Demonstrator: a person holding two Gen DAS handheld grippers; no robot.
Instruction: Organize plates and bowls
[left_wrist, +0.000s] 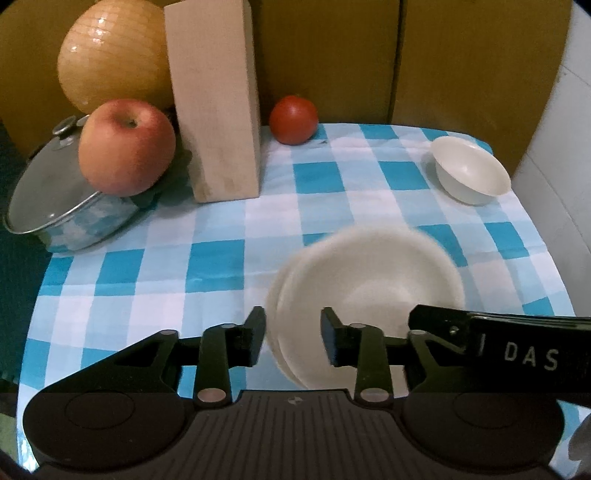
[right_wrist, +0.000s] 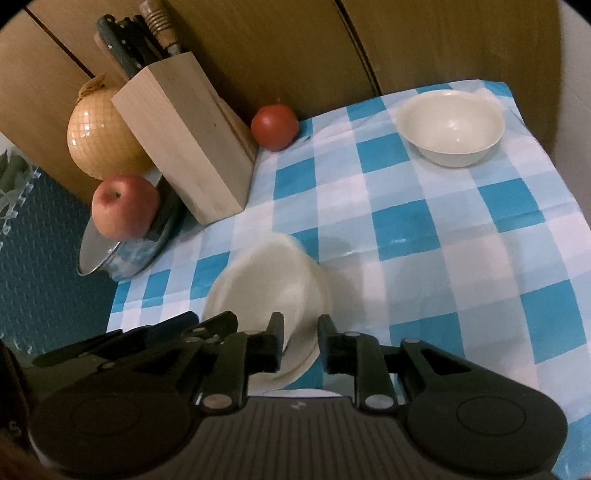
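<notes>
- Left gripper (left_wrist: 293, 338) is hovering low over the near left rim of the stacked plates (left_wrist: 364, 295), its jaws standing apart with the rim between them and neither pad pressing it
- Right gripper (right_wrist: 300, 341) is straddling the near rim of the same stack, narrowly parted, and contact cannot be told
- Plates are sitting blurred on the checked tablecloth (left_wrist: 155, 273)
- White bowl (left_wrist: 469, 170) is resting alone at the far right corner, well apart from the plates
- Knife block (left_wrist: 216, 103), tomato (left_wrist: 293, 120), apple (left_wrist: 127, 147) and lidded pot (left_wrist: 55, 199) are lining the far left
</notes>
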